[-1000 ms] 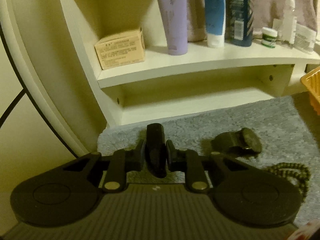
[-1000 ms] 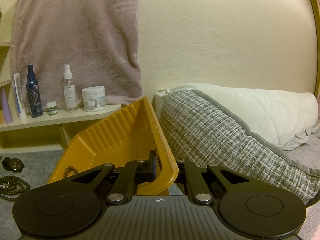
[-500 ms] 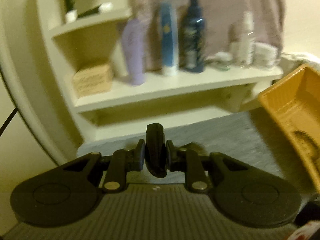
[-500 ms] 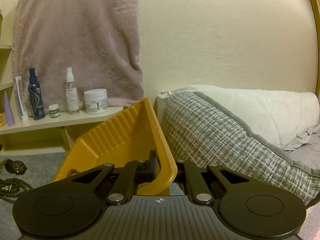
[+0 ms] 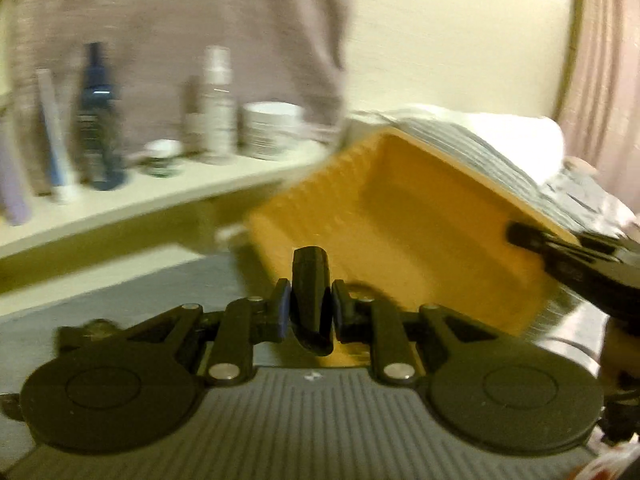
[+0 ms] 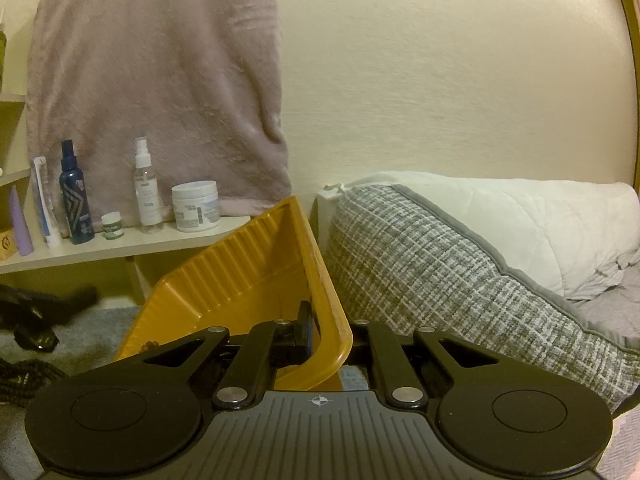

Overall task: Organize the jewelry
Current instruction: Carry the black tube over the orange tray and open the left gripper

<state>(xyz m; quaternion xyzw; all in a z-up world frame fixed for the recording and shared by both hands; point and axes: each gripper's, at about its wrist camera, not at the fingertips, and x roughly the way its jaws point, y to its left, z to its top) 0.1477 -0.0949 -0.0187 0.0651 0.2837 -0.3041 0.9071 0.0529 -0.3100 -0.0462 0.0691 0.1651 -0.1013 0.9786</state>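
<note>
My left gripper (image 5: pixel 308 308) is shut on a black strap-like piece (image 5: pixel 310 280) that stands upright between its pads. Just beyond it is the yellow tray (image 5: pixel 400 216), tilted with its open side toward me. My right gripper (image 6: pixel 330 332) is shut on the tray's rim (image 6: pixel 320 280) and holds the tray tipped up; it also shows at the right of the left wrist view (image 5: pixel 560 252). A few brown beads (image 6: pixel 150 346) lie low in the tray. A dark bead string (image 6: pixel 20 376) and a dark watch-like item (image 6: pixel 36 340) lie on the grey carpet. The left view is blurred.
A cream shelf (image 6: pixel 120 246) carries bottles, a tube and a white jar (image 6: pixel 196 206), with a mauve towel (image 6: pixel 160 80) hanging behind. A grey checked cushion (image 6: pixel 440 280) and white bedding (image 6: pixel 520 216) lie right of the tray.
The left gripper swung right from the shelf corner to face the yellow tray, still holding the black piece, and now shows blurred at the left of the right view. The right gripper kept still.
</note>
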